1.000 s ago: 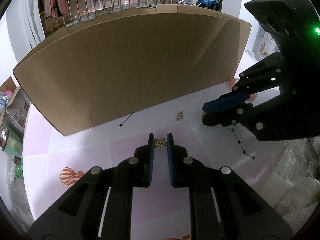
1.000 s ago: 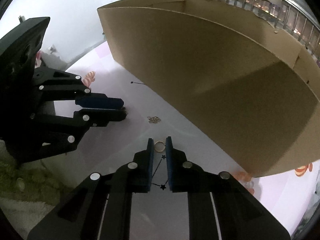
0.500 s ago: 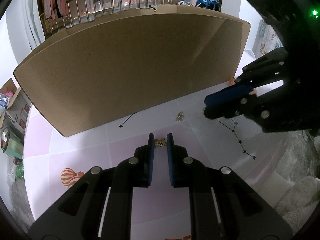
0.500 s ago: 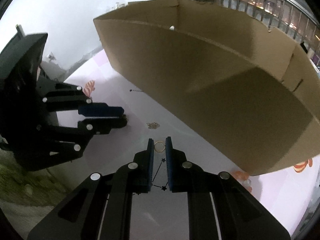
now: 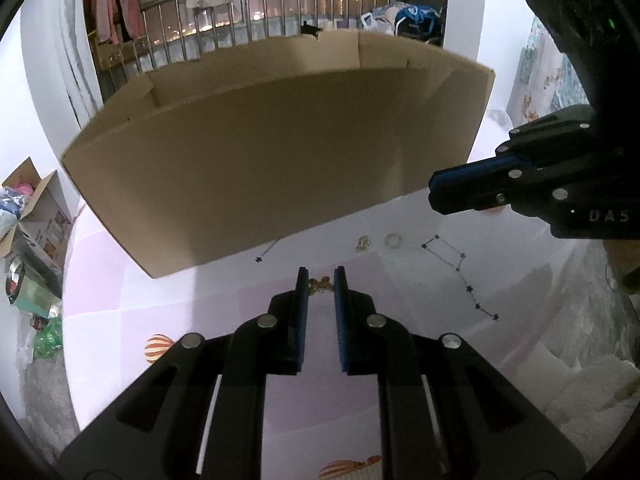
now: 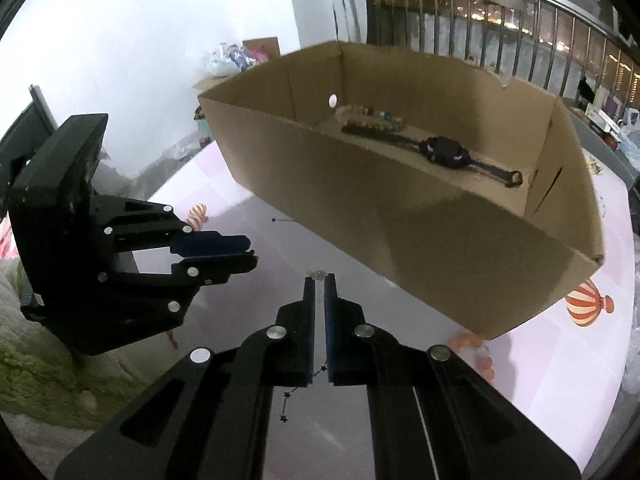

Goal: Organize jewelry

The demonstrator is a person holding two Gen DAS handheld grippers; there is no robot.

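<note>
My left gripper [image 5: 320,276] is shut on a small gold butterfly charm [image 5: 320,285] at its fingertips, low over the pink table. My right gripper [image 6: 319,280] hangs higher, and its jaws are closing to a thin slit with nothing between them. A pale ring [image 5: 393,240] lies on the table beside a small silver piece [image 5: 363,242], under the right gripper [image 5: 434,192]. The open cardboard box [image 6: 400,208] holds a bead bracelet [image 6: 372,116] and a black watch [image 6: 444,152]. The left gripper [image 6: 250,254] shows at the left of the right wrist view.
A black star-link chain [image 5: 460,264] lies on the table [image 5: 140,320] right of the ring. Another thin chain [image 5: 266,252] pokes out from under the box. Orange beads [image 6: 476,344] sit by the box's near corner. A shaggy rug [image 5: 580,340] borders the table.
The right gripper has risen and its jaws have narrowed; the ring that sat between its tips now lies on the table. The left gripper has kept still with the charm.
</note>
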